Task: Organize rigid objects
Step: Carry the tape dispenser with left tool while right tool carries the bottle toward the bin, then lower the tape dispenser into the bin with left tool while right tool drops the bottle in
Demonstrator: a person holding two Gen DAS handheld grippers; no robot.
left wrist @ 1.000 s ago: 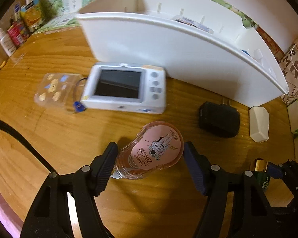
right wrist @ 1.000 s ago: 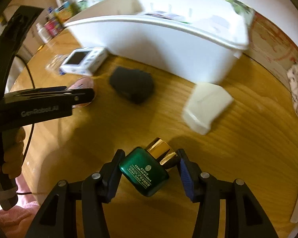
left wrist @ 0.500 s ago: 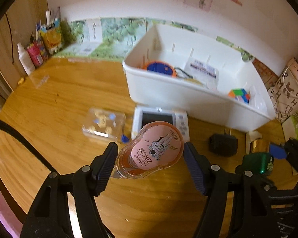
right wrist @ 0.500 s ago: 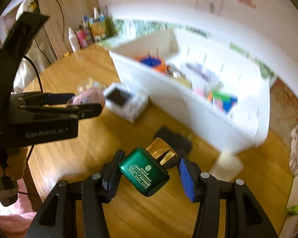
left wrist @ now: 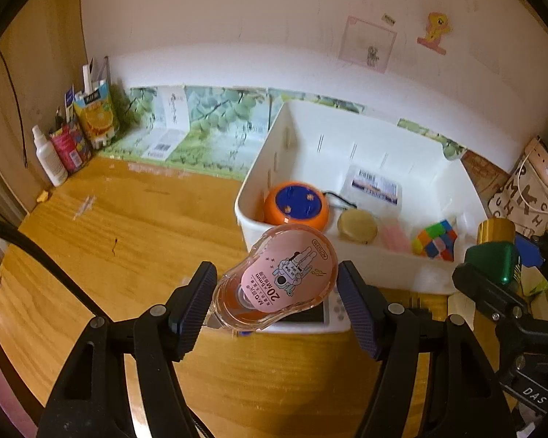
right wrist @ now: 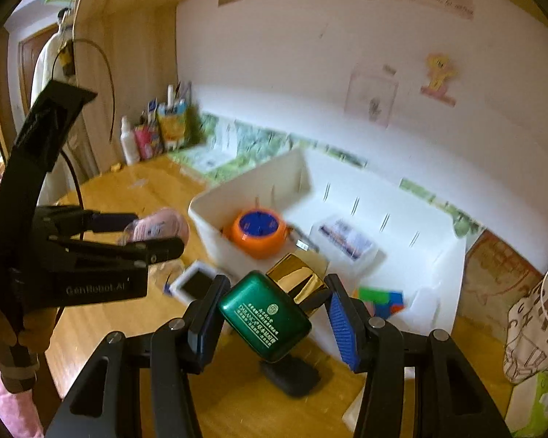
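left hand-held gripper (left wrist: 276,304) clamped on pink correction tape (left wrist: 279,277) | right hand-held gripper (right wrist: 274,312) clamped on green bottle (right wrist: 265,315), both up near white bin (left wrist: 347,255) | some stuff already binned, camera (right wrist: 195,284) was left on worktop (left wrist: 128,233)

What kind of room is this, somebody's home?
Probably a home, perhaps a child's room: a child's drawing and a pony sticker on the wall, a wooden table, and a white bin with a puzzle cube in it.
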